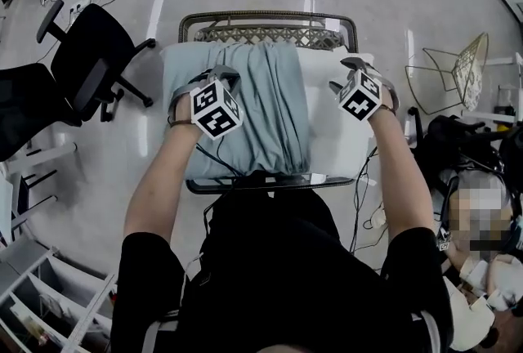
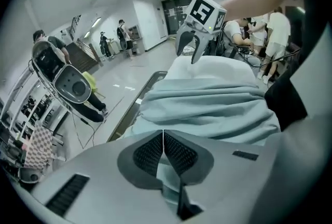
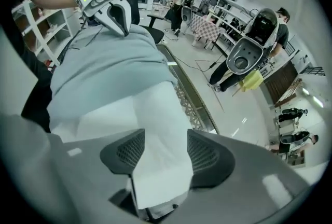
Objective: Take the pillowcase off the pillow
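Note:
A pillow lies across a small cart in the head view. Its pale teal pillowcase point(image 1: 261, 106) covers the left and middle, and the bare white pillow point(image 1: 335, 131) shows at the right end. My left gripper point(image 1: 219, 73) sits on the left part of the pillowcase. In the left gripper view its pads are together on a fold of the teal pillowcase point(image 2: 207, 103), so the left gripper point(image 2: 163, 137) is shut on it. My right gripper point(image 1: 347, 73) is at the white end. In the right gripper view a fold of the white pillow point(image 3: 158, 114) fills the gap of the right gripper point(image 3: 165, 153), touching both pads.
The cart has a metal rim point(image 1: 270, 16) with a woven panel at the far side. A black office chair point(image 1: 90, 57) stands to the left and a wire basket point(image 1: 458, 73) to the right. Shelving point(image 1: 49, 302) is at lower left, and cables trail on the floor.

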Tool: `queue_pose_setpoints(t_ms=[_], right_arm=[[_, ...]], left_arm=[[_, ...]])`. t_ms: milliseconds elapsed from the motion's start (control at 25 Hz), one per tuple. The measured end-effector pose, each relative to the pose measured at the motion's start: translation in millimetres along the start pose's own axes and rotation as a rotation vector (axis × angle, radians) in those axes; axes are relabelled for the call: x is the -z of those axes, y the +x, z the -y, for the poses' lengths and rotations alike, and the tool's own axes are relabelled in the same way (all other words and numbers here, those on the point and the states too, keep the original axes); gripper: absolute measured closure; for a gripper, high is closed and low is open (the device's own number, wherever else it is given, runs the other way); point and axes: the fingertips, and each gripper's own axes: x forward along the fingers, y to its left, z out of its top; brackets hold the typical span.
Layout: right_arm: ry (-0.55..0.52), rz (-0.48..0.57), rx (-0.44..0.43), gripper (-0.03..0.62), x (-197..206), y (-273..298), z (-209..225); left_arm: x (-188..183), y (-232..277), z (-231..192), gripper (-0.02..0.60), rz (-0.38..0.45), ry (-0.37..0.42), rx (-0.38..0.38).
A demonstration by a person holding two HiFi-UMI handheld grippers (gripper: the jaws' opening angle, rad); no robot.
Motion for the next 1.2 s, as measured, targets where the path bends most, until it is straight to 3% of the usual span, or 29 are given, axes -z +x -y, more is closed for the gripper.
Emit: queue_pose_setpoints(t_ms=[160, 400, 800, 920, 1040, 1200], right_arm=[[-0.008, 0.039, -0.022, 0.327, 4.9, -19.7, -39.5], [0.005, 0.060, -0.083, 0.327, 32.7, -31.9, -107.0], [-0.018, 0.145, -0.109, 0.308, 72.4, -49.8, -223.6], [-0.058, 0.134, -0.061, 0.248, 83.8, -42.2, -246.2], [-0.121, 0.113, 0.024, 0.176, 91.5, -26.8, -254.3], [-0.190, 0.092, 0.181, 0.163, 94.9, -0.5, -243.9]], left_arm=[[-3.7, -8.5, 42.7, 0.492, 0.020, 0.008, 0.045], [1.2, -26.3, 106.3, 0.463, 0.026, -0.030, 0.078], [19.3, -37.1, 215.4, 0.405, -0.024, -0.146, 0.021], [25.9, -30.7, 235.1, 0.388, -0.028, -0.200, 0.005], [29.1, -21.4, 238.2, 0.356, -0.029, -0.203, -0.051], [33.8, -7.5, 233.0, 0.361, -0.023, -0.190, -0.094]])
